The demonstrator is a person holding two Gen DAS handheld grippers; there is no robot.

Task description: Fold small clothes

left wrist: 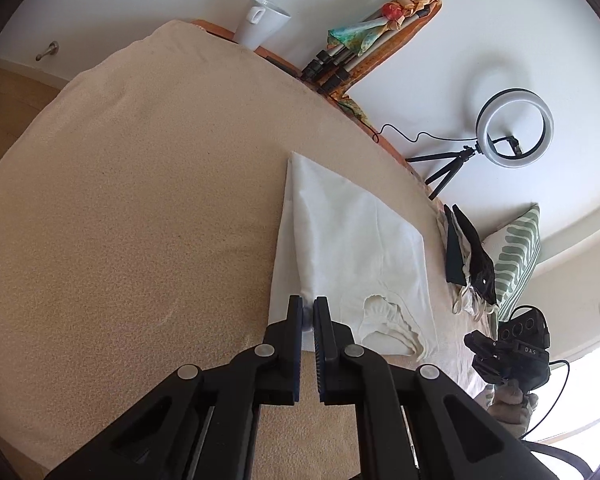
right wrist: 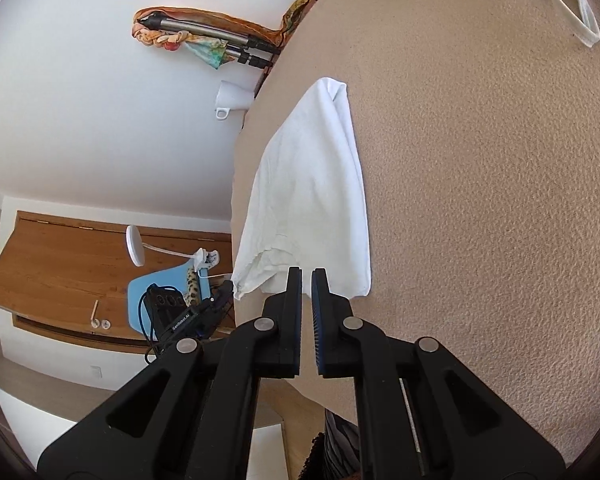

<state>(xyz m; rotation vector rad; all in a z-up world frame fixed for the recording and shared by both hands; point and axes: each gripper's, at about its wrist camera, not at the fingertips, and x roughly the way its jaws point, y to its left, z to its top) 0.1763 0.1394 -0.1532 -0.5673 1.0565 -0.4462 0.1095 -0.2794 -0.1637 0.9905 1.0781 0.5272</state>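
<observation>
Left wrist view: my left gripper (left wrist: 308, 307) has its fingers pinched together on the near edge of the white garment (left wrist: 352, 248), which lies partly folded on the beige cover (left wrist: 140, 208).
Right wrist view: my right gripper (right wrist: 307, 280) is clamped on the garment's near hem, the cloth lifting off the cover toward it.
Step in hand: I judge this the start of a fold, both near corners held.
Next move: I'd carry both corners over together to the far edge, keeping the hem taut.
Nearby: folded clothes (left wrist: 466, 256) at the side.
</observation>
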